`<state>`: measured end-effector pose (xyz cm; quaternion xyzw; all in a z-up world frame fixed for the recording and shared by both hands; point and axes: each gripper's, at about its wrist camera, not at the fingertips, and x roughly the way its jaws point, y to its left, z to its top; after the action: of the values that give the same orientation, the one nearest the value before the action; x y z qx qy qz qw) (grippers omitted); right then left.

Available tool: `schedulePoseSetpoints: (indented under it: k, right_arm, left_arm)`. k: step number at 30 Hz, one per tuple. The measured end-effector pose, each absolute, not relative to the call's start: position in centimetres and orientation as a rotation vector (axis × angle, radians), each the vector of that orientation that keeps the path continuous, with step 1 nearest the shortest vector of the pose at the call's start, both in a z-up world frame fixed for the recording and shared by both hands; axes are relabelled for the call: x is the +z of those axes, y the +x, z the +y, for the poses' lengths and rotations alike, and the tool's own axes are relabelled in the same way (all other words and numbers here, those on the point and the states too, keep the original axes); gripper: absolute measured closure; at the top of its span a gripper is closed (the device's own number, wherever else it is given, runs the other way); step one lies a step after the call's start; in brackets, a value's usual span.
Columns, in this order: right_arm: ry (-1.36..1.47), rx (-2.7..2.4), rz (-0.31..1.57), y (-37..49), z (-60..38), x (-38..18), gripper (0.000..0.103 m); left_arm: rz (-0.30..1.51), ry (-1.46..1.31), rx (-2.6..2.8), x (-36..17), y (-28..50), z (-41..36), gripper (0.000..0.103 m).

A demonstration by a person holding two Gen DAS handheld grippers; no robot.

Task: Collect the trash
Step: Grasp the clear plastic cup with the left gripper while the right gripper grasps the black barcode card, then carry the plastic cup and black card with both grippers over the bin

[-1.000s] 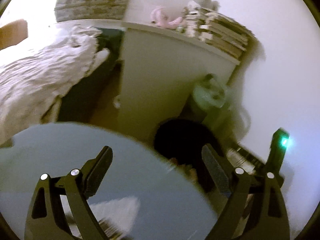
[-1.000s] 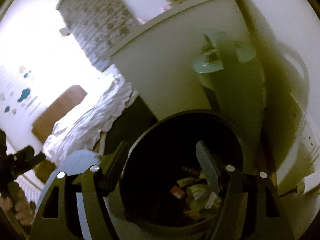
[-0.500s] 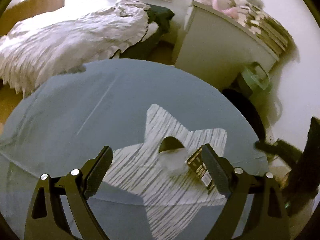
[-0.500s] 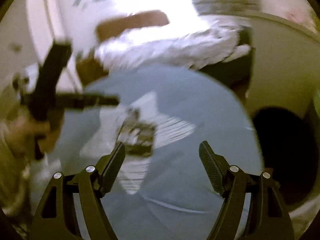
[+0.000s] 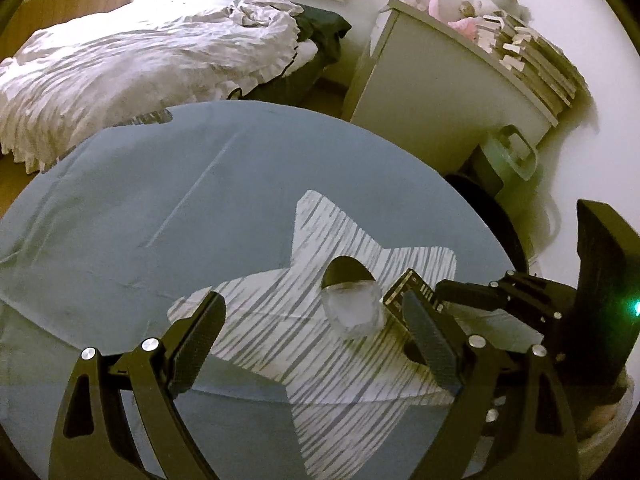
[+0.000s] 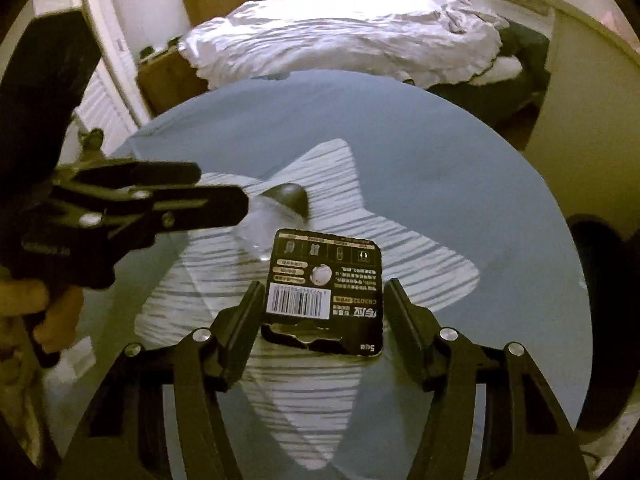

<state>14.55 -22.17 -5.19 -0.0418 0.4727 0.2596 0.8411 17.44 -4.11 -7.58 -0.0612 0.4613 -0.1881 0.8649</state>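
On the striped star mat [image 6: 320,392] at the near side of the round blue table [image 6: 440,168], the black card [image 6: 326,294], a torn battery pack with a barcode, lies flat right between the right gripper's [image 6: 324,316] 2 fingers. Its edges run roughly parallel to the pads, so the jaws straddle its width. They are closing now; the left pad looks at or almost on the card's edge, while a narrow gap shows at the right edge, so nothing is held yet. The coming move likely turns on this: the card is thin and flat on cloth, so the fingertips must stay low to catch its edges instead of sliding over it.

A clear plastic cup [image 5: 352,312] stands just beyond the card, near the star's middle. It lies ahead of the left gripper [image 5: 316,336], toward that claw's right finger; those jaws stand wide and empty. So the right hand is nearer the card, the left nearer the cup.

A dark bin [image 6: 608,320] sits off the table's right edge. Behind are an unmade bed [image 5: 140,64], a white cabinet [image 5: 432,96] topped with books and soft toys, and a pale wall.
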Motion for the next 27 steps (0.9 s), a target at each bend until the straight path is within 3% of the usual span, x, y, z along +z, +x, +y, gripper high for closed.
schedulePoseSetpoints:
  k: [5,14,21,27]
  right_arm:
    - [-0.047,0.511,0.979,14.6,-24.2,-5.3,0.042]
    - [0.133,0.46,0.827,13.4,-31.5,-3.5,0.042]
    - [0.245,0.415,0.7,12.9,-36.6,-2.3,0.042]
    - [0.421,0.239,0.53,12.8,-45.1,-0.8,0.042]
  left_arm:
    - [0.961,-0.07,-0.4,-7.9,17.7,-6.0,0.02]
    - [0.921,0.139,-0.325,-8.9,17.8,-8.9,0.062]
    - [0.894,0.022,-0.357,-7.3,18.0,-8.4,0.062]
    - [0.801,-0.007,-0.497,-2.2,18.7,-13.8,0.062]
